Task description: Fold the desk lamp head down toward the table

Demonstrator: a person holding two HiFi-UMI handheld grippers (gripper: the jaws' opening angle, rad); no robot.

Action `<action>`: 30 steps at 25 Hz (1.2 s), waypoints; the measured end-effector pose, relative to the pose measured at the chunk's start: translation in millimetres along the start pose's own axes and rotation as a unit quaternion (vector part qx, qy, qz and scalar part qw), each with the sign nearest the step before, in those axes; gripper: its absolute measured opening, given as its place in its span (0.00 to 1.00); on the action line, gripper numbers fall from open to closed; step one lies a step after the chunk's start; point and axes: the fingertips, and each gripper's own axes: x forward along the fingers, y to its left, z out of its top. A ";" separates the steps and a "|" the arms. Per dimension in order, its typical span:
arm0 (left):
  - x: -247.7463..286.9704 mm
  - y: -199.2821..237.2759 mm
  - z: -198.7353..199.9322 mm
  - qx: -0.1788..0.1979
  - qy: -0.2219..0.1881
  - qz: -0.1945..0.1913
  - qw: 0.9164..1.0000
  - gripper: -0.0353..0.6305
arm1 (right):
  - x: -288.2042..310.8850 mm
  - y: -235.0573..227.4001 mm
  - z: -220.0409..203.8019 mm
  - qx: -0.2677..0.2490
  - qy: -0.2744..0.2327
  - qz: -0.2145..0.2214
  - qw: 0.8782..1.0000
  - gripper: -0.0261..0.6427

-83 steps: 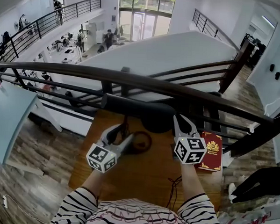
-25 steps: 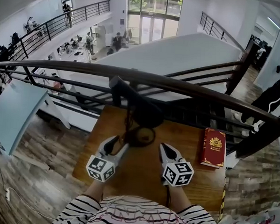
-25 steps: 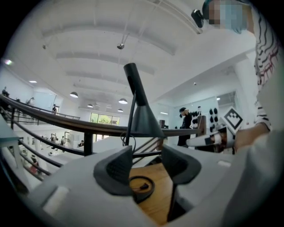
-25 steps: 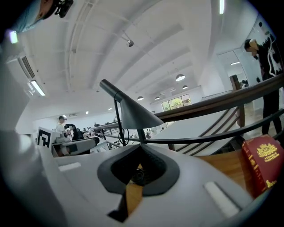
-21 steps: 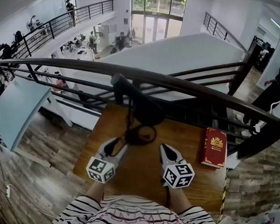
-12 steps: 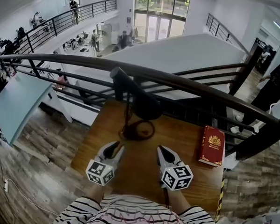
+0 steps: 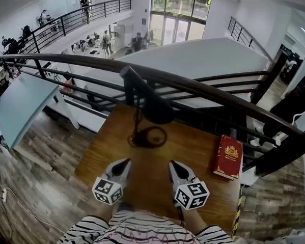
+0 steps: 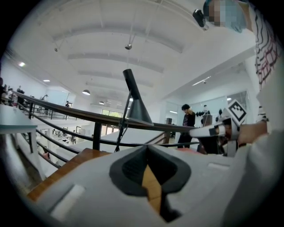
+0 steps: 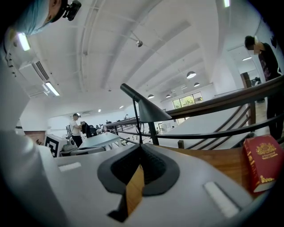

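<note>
Both shut on nothing, low in the frame: left gripper (image 7: 122, 164) and right gripper (image 7: 175, 167). Up in the middle, on the counter (image 7: 196, 157): desk lamp (image 7: 137, 88). Reach out, hold the head (image 7: 157, 114) softly, tip down slowly.

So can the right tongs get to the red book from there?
Probably yes. Only bare table lies between the right tongs and the red book, and the lamp stands off to the other side. They are shut, so they must open first.
</note>
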 end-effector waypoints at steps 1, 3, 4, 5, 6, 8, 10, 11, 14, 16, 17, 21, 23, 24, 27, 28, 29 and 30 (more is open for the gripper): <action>-2.7 -2.1 -2.0 -0.002 0.000 0.002 1.000 0.06 | -2.8 1.2 -1.7 0.000 0.001 0.002 1.000 0.04; -7.9 -6.4 -6.0 -0.003 0.003 0.004 1.000 0.06 | -8.2 3.6 -5.0 0.000 0.002 0.007 1.000 0.04; -10.7 -8.3 -7.9 -0.004 0.004 0.005 1.000 0.06 | -10.6 5.1 -6.3 0.000 0.002 0.009 1.000 0.04; -13.4 -9.9 -9.9 -0.005 0.005 0.007 1.000 0.06 | -12.7 6.5 -7.8 0.001 0.002 0.012 1.000 0.04; -16.0 -11.6 -12.3 -0.007 0.007 0.008 1.000 0.06 | -14.6 7.6 -9.8 0.002 0.003 0.014 1.000 0.04; -20.4 -15.0 -18.3 -0.010 0.009 0.012 1.000 0.06 | -18.1 8.3 -15.1 0.001 0.007 0.017 1.000 0.04; -24.3 -16.7 -23.1 -0.009 0.011 0.020 1.000 0.06 | -21.0 7.8 -20.4 0.001 0.012 0.017 1.000 0.04; -26.5 -16.7 -24.1 -0.008 0.011 0.024 1.000 0.06 | -22.1 7.9 -22.4 0.001 0.014 0.016 1.000 0.04; -32.4 -17.5 -25.6 -0.010 0.013 0.029 0.999 0.06 | -25.4 8.7 -27.5 0.004 0.019 0.015 1.000 0.04; -34.5 -18.8 -28.4 -0.011 0.016 0.030 0.999 0.06 | -27.3 7.6 -31.9 0.004 0.024 0.011 1.000 0.04; -34.9 -19.5 -30.1 -0.012 0.017 0.030 0.999 0.06 | -28.0 6.9 -34.1 0.003 0.026 0.009 1.000 0.04; -36.5 -25.1 -32.1 -0.012 0.021 0.024 0.999 0.06 | -30.9 7.9 -38.1 0.001 0.031 0.005 1.000 0.04; -36.6 -28.8 -31.5 -0.012 0.023 0.021 0.999 0.06 | -32.0 8.4 -37.9 0.002 0.032 0.004 0.999 0.04; -36.2 -30.5 -31.5 -0.011 0.025 0.019 0.999 0.06 | -32.3 8.3 -37.8 0.002 0.032 0.004 0.999 0.04; -34.8 -33.4 -32.3 -0.009 0.027 0.017 0.999 0.06 | -32.3 6.9 -38.8 0.001 0.034 0.002 0.999 0.04; -34.2 -34.0 -32.7 -0.008 0.029 0.016 0.999 0.06 | -32.4 6.2 -39.4 0.001 0.034 0.001 0.999 0.04; -33.7 -34.5 -32.9 -0.008 0.029 0.015 0.999 0.06 | -32.7 5.3 -39.9 0.002 0.034 0.000 0.999 0.04; -33.1 -34.9 -33.0 -0.008 0.030 0.015 0.999 0.06 | -33.0 4.4 -40.4 0.003 0.034 0.000 0.999 0.04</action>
